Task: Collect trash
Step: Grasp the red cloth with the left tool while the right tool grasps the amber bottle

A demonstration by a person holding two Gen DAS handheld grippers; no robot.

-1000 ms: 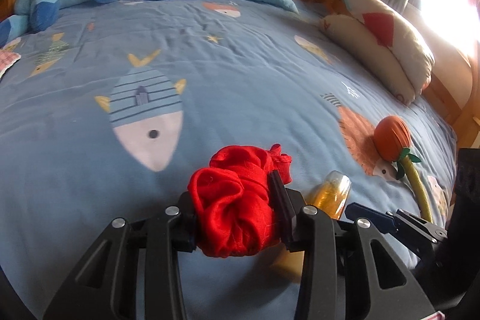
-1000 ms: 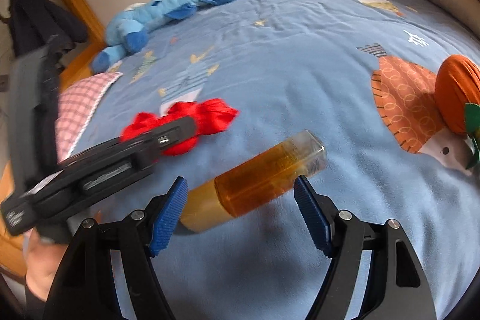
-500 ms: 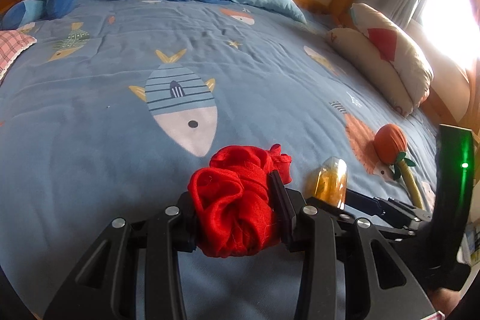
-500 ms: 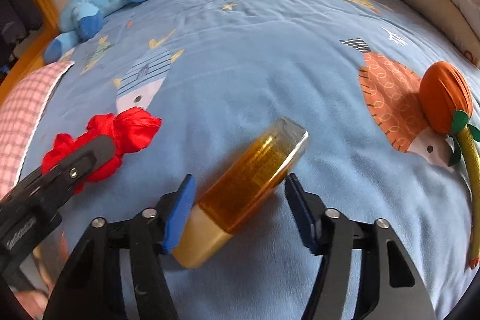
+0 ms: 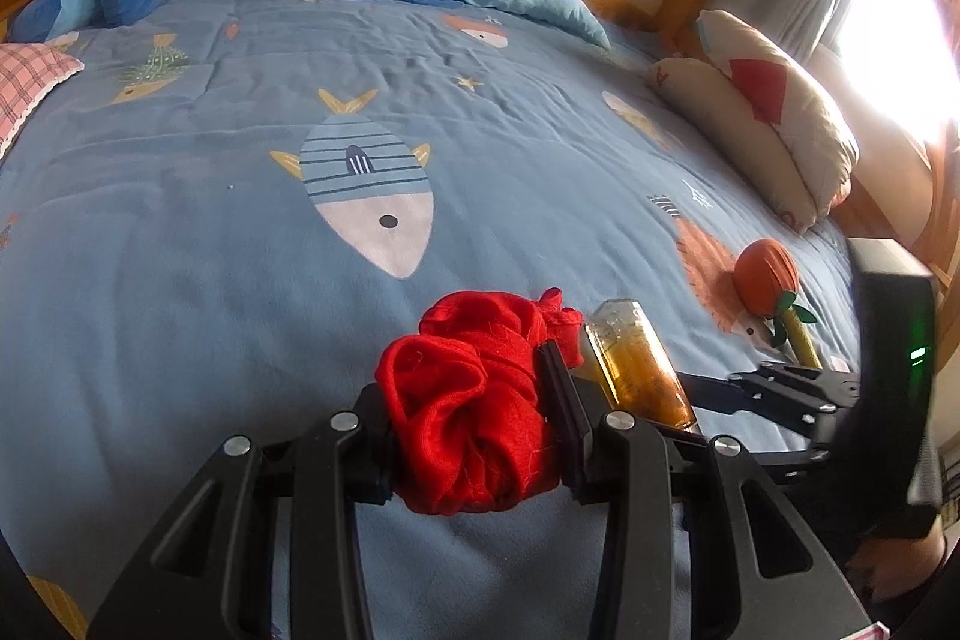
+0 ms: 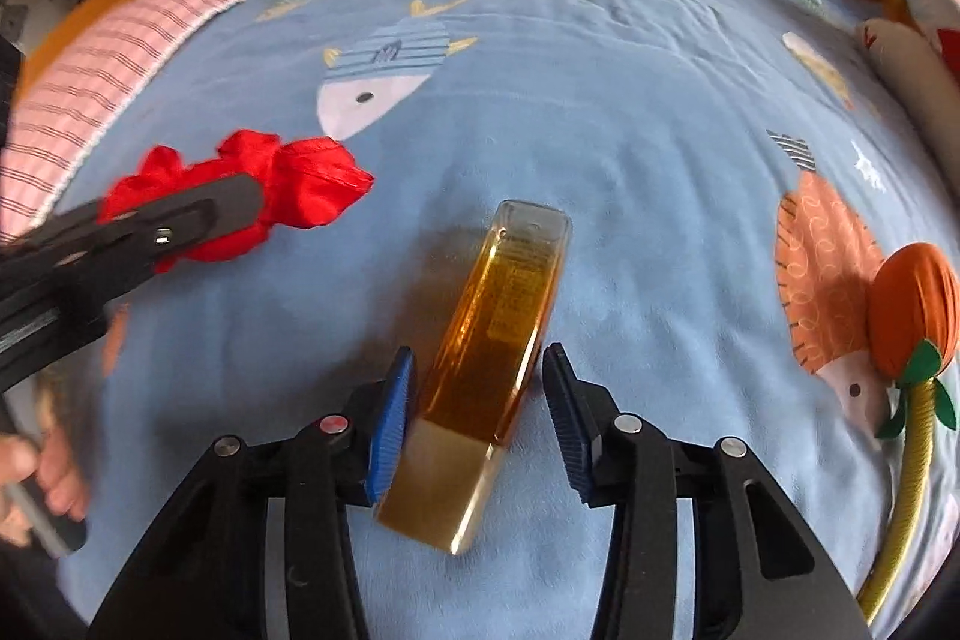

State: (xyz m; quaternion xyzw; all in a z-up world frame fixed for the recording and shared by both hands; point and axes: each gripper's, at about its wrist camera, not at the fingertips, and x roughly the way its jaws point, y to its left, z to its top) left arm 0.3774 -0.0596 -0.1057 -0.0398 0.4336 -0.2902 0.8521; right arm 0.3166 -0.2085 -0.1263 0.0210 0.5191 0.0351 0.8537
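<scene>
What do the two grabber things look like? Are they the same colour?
Nearly the same. Both are black plastic with triangle-shaped cut-outs and round silver screws. The left gripper has black fingers. The right gripper has blue ribbed fingers, one screw is reddish, and a green light glows on its body.

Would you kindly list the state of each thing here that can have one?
Red cloth: bunched, clamped in the left gripper.
Amber bottle: between the right gripper's closing jaws; a gap remains on one side.
Orange plush toy: lying on the blanket, untouched.
</scene>
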